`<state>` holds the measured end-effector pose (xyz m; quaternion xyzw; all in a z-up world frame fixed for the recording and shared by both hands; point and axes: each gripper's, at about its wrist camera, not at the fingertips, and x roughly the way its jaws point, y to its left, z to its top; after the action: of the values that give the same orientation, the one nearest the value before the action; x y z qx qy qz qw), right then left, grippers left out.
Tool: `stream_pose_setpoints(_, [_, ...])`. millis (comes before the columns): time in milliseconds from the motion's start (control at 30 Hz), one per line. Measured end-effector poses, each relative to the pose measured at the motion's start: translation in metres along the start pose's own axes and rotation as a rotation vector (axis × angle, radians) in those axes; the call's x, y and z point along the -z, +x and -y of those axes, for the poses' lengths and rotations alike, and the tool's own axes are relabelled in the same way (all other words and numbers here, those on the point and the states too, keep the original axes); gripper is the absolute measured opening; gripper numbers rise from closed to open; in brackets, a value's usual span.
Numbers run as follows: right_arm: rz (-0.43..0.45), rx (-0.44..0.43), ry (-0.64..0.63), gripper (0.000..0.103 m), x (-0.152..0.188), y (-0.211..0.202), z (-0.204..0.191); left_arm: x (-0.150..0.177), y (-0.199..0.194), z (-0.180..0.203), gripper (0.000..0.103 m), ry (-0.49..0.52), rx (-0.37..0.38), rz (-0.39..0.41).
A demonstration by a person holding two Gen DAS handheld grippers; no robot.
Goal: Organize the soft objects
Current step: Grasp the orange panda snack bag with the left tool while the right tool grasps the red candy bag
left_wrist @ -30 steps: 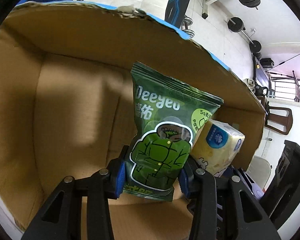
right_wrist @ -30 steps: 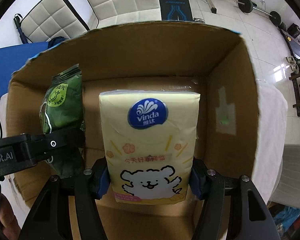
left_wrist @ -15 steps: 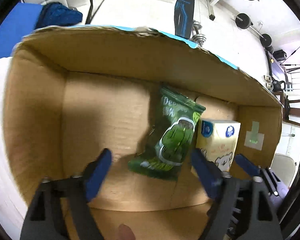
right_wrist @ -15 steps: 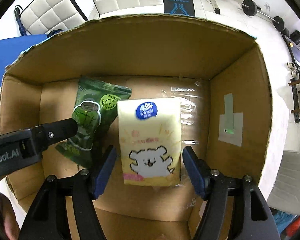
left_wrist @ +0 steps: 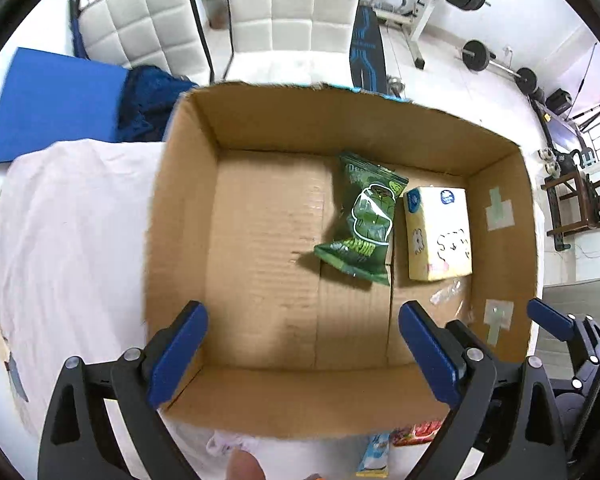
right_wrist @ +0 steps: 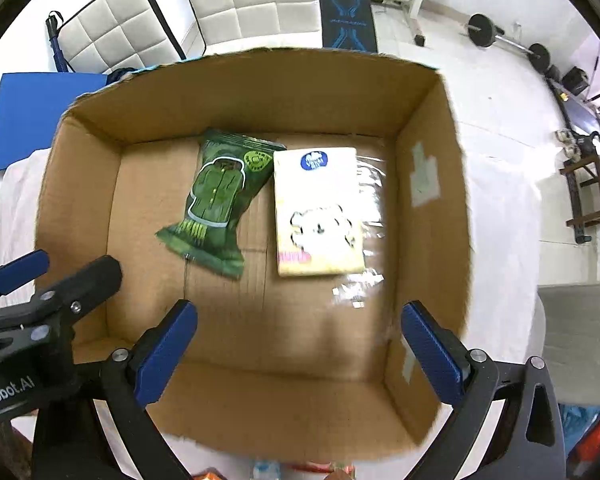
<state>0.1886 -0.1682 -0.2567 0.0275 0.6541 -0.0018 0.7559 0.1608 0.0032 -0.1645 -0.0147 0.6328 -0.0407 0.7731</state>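
A green snack bag [left_wrist: 362,220] and a yellow Vinda tissue pack [left_wrist: 438,234] lie side by side on the floor of an open cardboard box [left_wrist: 180,208]. In the right wrist view the bag [right_wrist: 218,200] lies left of the pack [right_wrist: 318,212] in the box [right_wrist: 432,184]. My left gripper [left_wrist: 302,354] is open and empty above the box's near edge. My right gripper [right_wrist: 298,354] is open and empty, also above the near edge, to the right of the left one.
The box stands on a white cloth [left_wrist: 68,240]. Small colourful packets [left_wrist: 396,444] lie on the cloth in front of the box. A blue mat [left_wrist: 56,100], white padded chairs [left_wrist: 292,4] and gym weights [left_wrist: 496,64] are beyond.
Both grippers opened, letting go of the green bag and the tissue pack, which now lie on the box floor. Both grippers then pulled up and back out of the box.
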Motion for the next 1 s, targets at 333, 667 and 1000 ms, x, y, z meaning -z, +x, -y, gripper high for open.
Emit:
stream_pose_setpoints(333, [0.129, 0.019, 0.013, 0.103, 0.038, -0.071, 0.006, 0.012, -0.037, -0.017, 0.098, -0.03, -0.022, 0.114])
stream_pose_setpoints(667, [0.19, -0.03, 0.021, 0.103, 0.09, -0.138, 0.01, 0.053, -0.091, -0.006, 0.098, -0.017, -0.033, 0.186])
stream_pose_setpoints(1000, [0.107, -0.033, 0.005, 0.103, 0.151, -0.123, 0.034, 0.126, -0.046, 0.005, 0.098, 0.066, -0.062, 0.048])
